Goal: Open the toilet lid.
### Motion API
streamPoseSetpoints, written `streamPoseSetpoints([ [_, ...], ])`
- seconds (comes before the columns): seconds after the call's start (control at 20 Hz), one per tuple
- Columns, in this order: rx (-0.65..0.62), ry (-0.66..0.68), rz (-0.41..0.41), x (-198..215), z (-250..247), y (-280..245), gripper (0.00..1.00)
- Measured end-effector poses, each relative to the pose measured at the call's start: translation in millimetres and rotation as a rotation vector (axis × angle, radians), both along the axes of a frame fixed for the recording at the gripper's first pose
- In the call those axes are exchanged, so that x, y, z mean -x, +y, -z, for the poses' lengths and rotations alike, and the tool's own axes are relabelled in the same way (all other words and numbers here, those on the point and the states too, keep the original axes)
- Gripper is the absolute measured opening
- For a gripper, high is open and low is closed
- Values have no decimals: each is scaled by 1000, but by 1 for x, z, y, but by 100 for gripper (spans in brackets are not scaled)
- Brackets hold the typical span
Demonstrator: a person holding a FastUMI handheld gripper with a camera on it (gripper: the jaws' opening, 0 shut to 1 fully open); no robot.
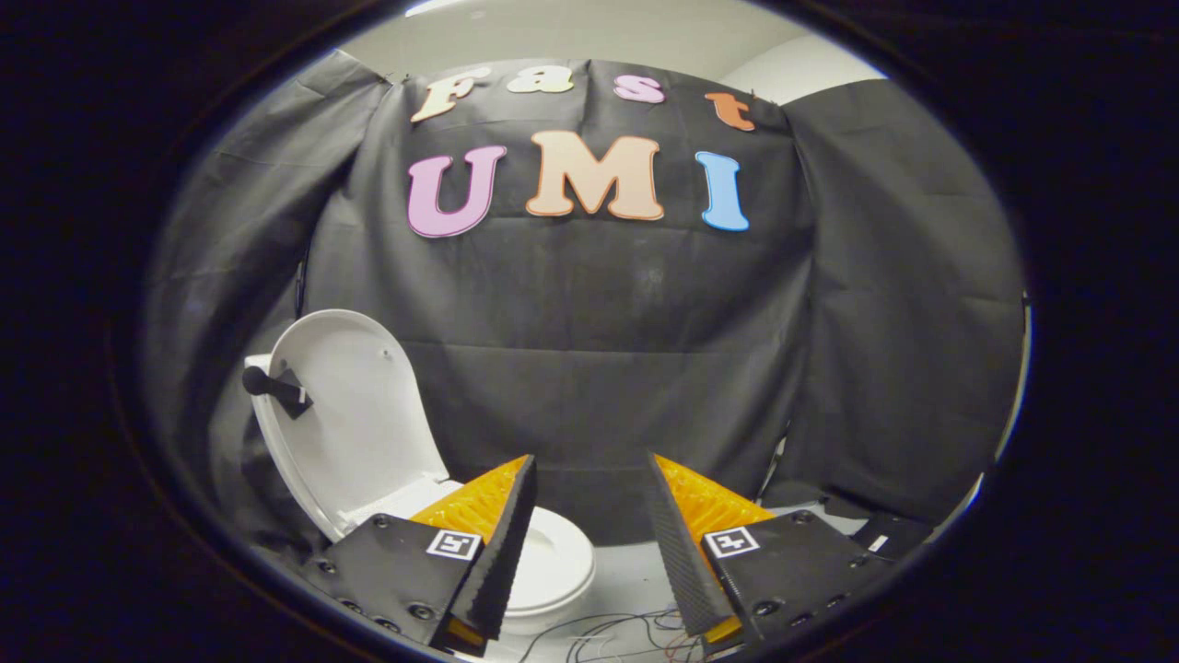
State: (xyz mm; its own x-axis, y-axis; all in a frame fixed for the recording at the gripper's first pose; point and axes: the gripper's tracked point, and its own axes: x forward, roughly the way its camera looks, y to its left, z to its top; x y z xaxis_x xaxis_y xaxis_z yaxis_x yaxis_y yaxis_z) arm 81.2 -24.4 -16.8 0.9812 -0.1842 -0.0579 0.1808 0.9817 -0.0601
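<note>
A small white toilet (553, 575) stands on the floor, partly behind my left finger (488, 543). Its white lid (355, 419) is raised upright and leans back toward the booth wall, its inner side facing me. A black handle (274, 388) sticks out from the lid's left edge. The seat ring and bowl rim show between and beyond my fingers, low down. My gripper (589, 474) is open, its orange-and-black fingers spread wide with nothing between them, held above and in front of the bowl, to the right of the lid.
Black cloth walls (599, 350) close off the back and both sides. Thin loose wires (617, 635) lie on the pale floor just in front of the toilet, between my fingers. A dark flat object (884, 534) rests on the floor beyond my right finger.
</note>
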Motion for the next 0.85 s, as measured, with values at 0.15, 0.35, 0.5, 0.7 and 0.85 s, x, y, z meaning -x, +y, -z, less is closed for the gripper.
streamPoseSetpoints([
  [0.15, -3, 6, -16, -2, 3, 0, 73],
  [0.35, -21, -23, -35, -12, -4, 1, 73],
  [0.5, -32, -32, -58, -22, -7, 8, 73],
  [0.7, -11, 26, -70, -26, 3, 15, 73],
  [0.85, 9, 36, -92, -17, 4, 21, 73],
])
